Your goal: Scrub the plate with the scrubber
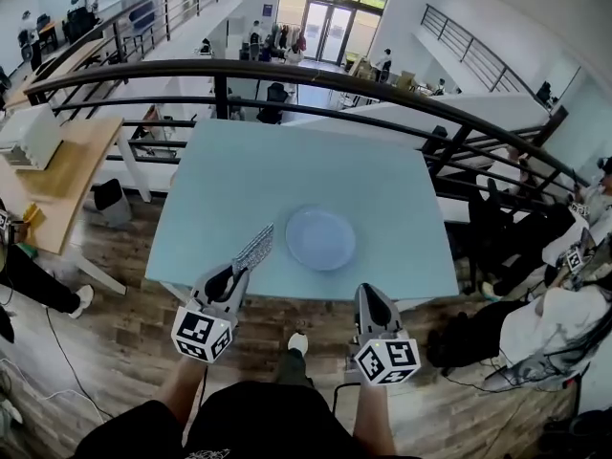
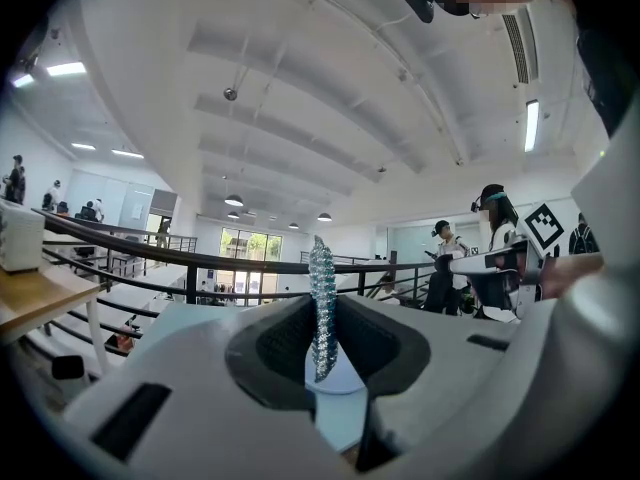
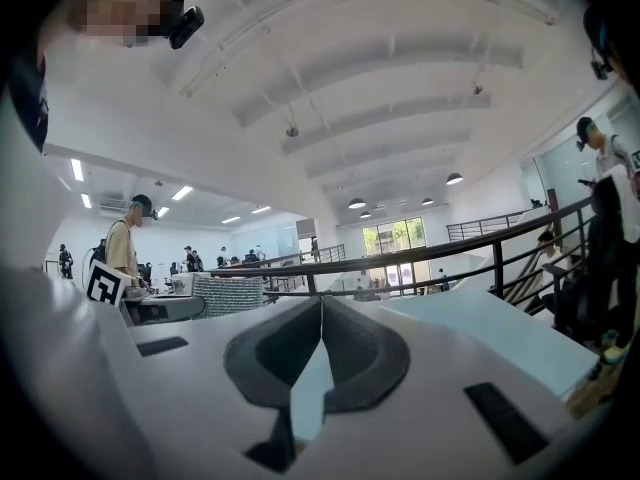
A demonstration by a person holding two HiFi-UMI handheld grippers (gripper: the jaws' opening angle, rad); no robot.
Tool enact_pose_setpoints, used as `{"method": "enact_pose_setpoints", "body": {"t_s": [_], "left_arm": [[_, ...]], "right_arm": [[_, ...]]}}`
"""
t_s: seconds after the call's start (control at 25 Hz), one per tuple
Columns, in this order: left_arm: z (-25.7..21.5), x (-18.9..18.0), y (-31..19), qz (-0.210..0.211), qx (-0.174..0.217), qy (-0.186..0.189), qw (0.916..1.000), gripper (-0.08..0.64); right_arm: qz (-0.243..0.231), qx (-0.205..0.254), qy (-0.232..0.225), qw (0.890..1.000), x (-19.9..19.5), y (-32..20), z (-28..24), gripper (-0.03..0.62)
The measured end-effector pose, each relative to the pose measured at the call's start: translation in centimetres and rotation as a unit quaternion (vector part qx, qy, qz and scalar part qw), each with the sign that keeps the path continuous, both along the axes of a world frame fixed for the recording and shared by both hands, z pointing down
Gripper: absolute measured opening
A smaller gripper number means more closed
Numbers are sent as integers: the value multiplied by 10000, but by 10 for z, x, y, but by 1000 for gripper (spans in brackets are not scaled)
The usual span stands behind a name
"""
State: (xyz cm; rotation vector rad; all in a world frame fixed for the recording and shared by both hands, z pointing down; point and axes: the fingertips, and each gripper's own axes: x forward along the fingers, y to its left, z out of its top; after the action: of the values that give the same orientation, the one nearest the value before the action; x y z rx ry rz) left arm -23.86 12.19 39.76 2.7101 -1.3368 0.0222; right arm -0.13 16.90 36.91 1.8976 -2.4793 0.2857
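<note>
Plate (image 1: 320, 238): round, pale, glassy-looking. It lies flat on the light blue tabletop (image 1: 287, 165), nearer the person's edge than the far one.

Scrubber (image 1: 255, 248): silvery mesh pad, just left of the plate and apart from its rim. It is held at a slant, with the free end pointing away from the person. Whether its underside touches the tabletop cannot be told from the head view.

Left tongs (image 1: 239, 270): below and left of the plate, over the tabletop's near edge, clamped on the near end of the scrubber. In the left gripper view the scrubber (image 2: 321, 306) stands edge-on and upright between the two dark pads, both pressed against it.

Right tongs (image 1: 369, 293): below and right of the plate, over the same near edge, clear of the plate's rim. In the right gripper view the two pads meet in a thin closed seam with nothing gripped. That view also catches the scrubber (image 3: 224, 295) broadside, its mesh texture plain.

Surroundings:
- A black railing (image 1: 287, 73) curves past beyond the plate, behind the tabletop's far edge.
- A wooden desk (image 1: 67, 175) stands well to the left of the plate and carries a white box (image 1: 33, 134).
- Plank floor (image 1: 124, 338) lies below the plate's side of the tabletop.
</note>
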Motion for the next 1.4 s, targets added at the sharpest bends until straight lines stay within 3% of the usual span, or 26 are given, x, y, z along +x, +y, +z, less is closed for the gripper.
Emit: {"method": "enact_pose_setpoints", "body": {"t_s": [0.36,0.72,1.04,1.4], "left_arm": [[5,48,-68,-69,-29,-210,9998,75],[7,122,-144,-85,-405,-228,9989,75],[53,169,-189,-104,-904,-241,9956,75],[97,202,-223,99,-1617,-300,9863,75]], "right_arm": [[-203,-102,-229,9995,44,-76,19,7],[-334,-723,-350,9962,115,-166,49,8],[-622,-1377,-468,9874,152,-222,117,8],[-740,-2148,-520,9725,172,-264,182,8]]}}
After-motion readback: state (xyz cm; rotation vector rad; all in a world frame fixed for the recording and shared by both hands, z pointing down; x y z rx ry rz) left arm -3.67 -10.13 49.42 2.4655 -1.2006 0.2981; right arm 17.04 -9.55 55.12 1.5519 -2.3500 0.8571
